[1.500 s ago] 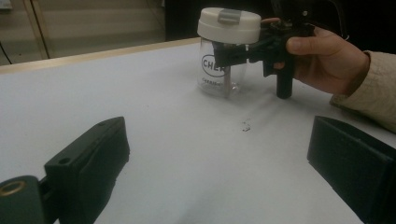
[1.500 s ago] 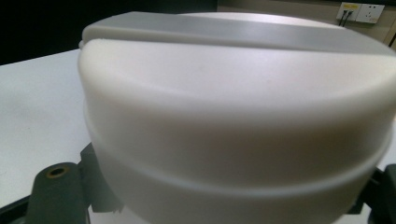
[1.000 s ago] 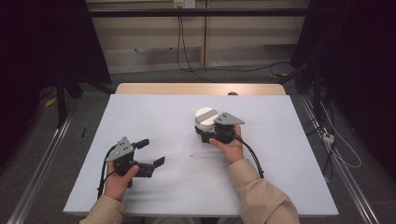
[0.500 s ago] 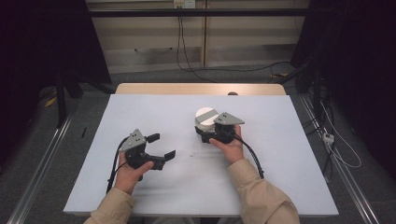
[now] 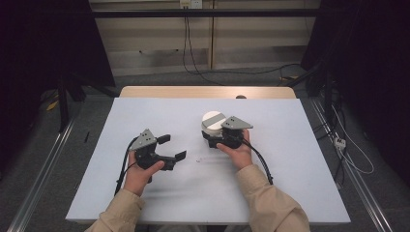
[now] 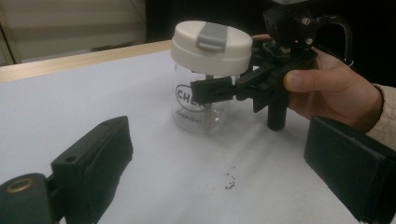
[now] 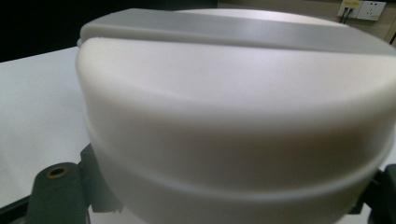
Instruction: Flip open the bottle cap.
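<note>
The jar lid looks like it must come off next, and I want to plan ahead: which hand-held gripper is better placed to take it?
Probably the left hand-held gripper: its jaws stand open and free, facing the jar. The right hand-held gripper already clamps the jar's body beneath the lid.

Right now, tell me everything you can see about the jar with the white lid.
The jar is a small clear container, glass or plastic by its look, with dark printed lettering partly hidden. A wide cream-white lid caps it, with a grey flip tab across its top. It stands upright on the white table, right of centre. The right claw grips its clear body just under the lid; the left claw is open and apart from it. It looks empty.
</note>
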